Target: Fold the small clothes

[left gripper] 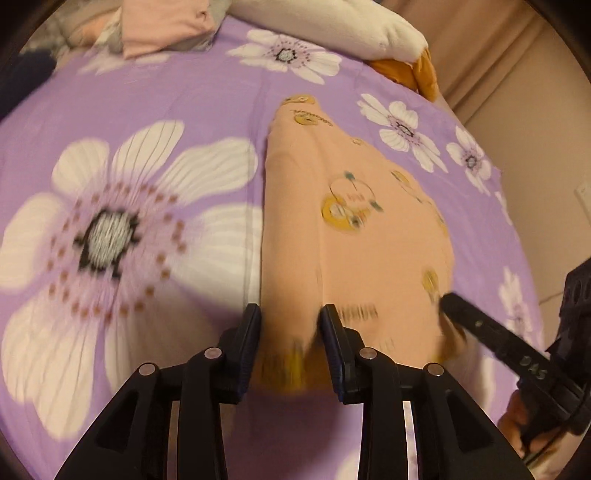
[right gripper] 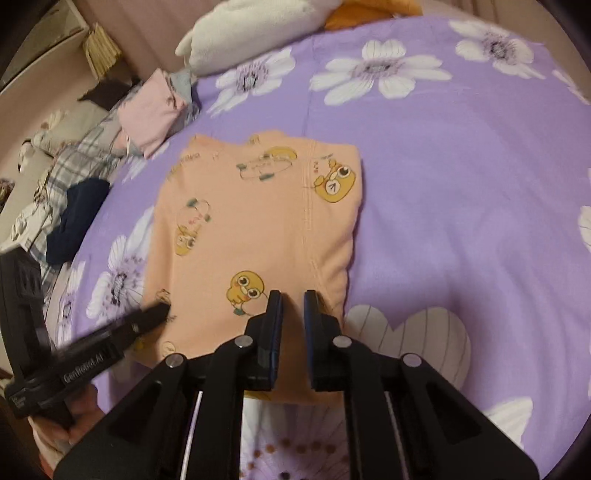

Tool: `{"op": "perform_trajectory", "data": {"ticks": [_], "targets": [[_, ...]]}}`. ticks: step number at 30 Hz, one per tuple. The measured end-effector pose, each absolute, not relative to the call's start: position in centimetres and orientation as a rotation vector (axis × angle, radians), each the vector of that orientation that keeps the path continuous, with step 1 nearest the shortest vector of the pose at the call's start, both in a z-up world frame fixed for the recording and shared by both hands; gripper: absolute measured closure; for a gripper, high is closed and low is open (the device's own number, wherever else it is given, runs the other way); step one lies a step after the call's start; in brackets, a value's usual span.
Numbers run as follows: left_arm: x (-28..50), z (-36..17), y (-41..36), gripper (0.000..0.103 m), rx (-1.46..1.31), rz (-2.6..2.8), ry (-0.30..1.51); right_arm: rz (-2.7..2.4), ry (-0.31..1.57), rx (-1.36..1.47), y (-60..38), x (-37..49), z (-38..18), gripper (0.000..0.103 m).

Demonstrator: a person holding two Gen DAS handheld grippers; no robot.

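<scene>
a bed [right gripper: 443, 192] under a purple sheet printed with big white flowers fills both views. on it lies the peach garment [right gripper: 251, 221], patterned with yellow cartoon animals, folded into a rough rectangle and flat on the sheet, its seam running down the right part. a white pillow [right gripper: 240, 33] sits at the far edge of the bed, with an orange cushion [left gripper: 417, 70] just beside it. far left of the garment is a stack of folded pink clothes [right gripper: 147, 110], and nearer, at the bed's left edge, a crumpled dark navy cloth [right gripper: 77, 218]. the right tool [right gripper: 292, 299] hangs over the garment's near right corner, beside the seam; it is released, its jaws a little apart, with the cloth lying flat beneath the gap and not pinched. the left tool [left gripper: 290, 314] hangs over the garment's near left corner, above the folded left edge; its jaws stand somewhat wider, the fabric shows in the gap below them, blurred, and it looks released too. both tools point steeply down at the garment's near hem, well apart from each other.
</scene>
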State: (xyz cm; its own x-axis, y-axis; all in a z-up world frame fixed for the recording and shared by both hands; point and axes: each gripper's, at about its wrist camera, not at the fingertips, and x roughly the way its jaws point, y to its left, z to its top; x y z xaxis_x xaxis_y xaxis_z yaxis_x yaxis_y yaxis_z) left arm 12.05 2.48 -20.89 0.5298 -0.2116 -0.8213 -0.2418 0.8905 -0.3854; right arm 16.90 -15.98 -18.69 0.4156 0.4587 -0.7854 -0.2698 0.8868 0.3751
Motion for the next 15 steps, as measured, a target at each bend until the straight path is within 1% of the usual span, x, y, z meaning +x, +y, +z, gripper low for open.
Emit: {"op": "perform_trajectory", "data": {"ticks": [2,3,5,6,8,11,15], "targets": [[10.7,-21.0,2.2,0.072,-0.445,0.021,1.018,0.521,1.033,0.201,-16.1,15.7,-18.6,0.087],[10.3,-21.4,1.9,0.072,-0.420,0.034,1.031,0.513,1.055,0.174,-15.8,15.2,-19.3,0.087],[10.0,-21.7,1.0,0.072,-0.350,0.045,1.010,0.459,1.140,0.084,-14.8,15.3,-21.7,0.091],[9.9,-21.7,0.7,0.072,-0.323,0.053,1.005,0.452,1.128,0.076,-14.7,15.1,-22.0,0.093],[9.5,-21.6,0.1,0.072,-0.288,0.080,0.993,0.458,1.118,0.086,-14.7,14.9,-21.4,0.090],[8.9,-21.8,-0.5,0.072,-0.263,0.106,0.988,0.448,1.116,0.122,-15.3,14.3,-22.0,0.090],[8.9,-21.9,-1.8,0.072,-0.176,0.148,0.990,0.444,1.109,0.090,-14.6,14.1,-21.5,0.090]]}}
